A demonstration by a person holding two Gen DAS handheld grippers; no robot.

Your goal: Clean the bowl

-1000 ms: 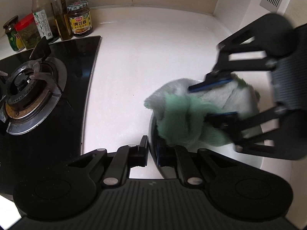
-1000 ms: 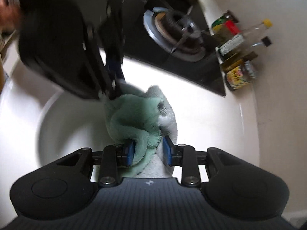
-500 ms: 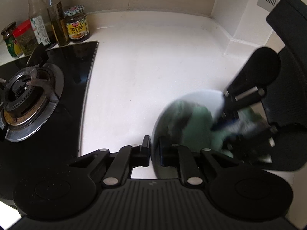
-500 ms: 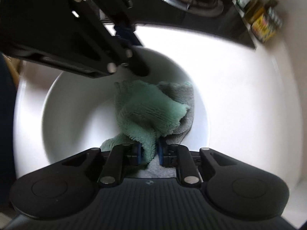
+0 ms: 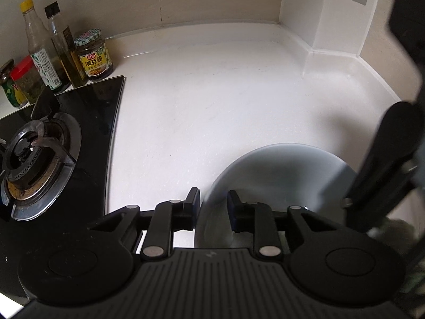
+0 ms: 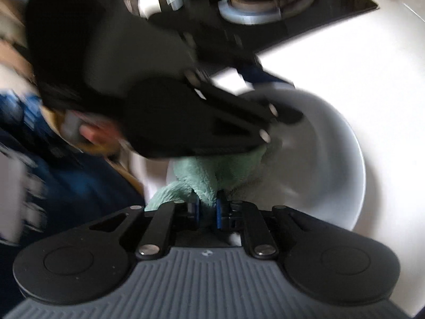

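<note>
A white bowl rests on the white counter at the lower right of the left wrist view. My left gripper is shut on its near rim, one finger outside and one inside. In the right wrist view the bowl is blurred by motion. My right gripper is shut on a green and grey cloth at the bowl's near edge. The left gripper's black body covers part of the cloth and bowl there. The right gripper's body shows at the right edge of the left wrist view.
A black gas hob with a burner lies to the left. Several bottles and jars stand in the back left corner. The counter runs to the back wall and to a white column at the right.
My right gripper has dragged the cloth from the bowl's middle toward its near right edge, out of the left wrist view. The left gripper still holds the rim.
</note>
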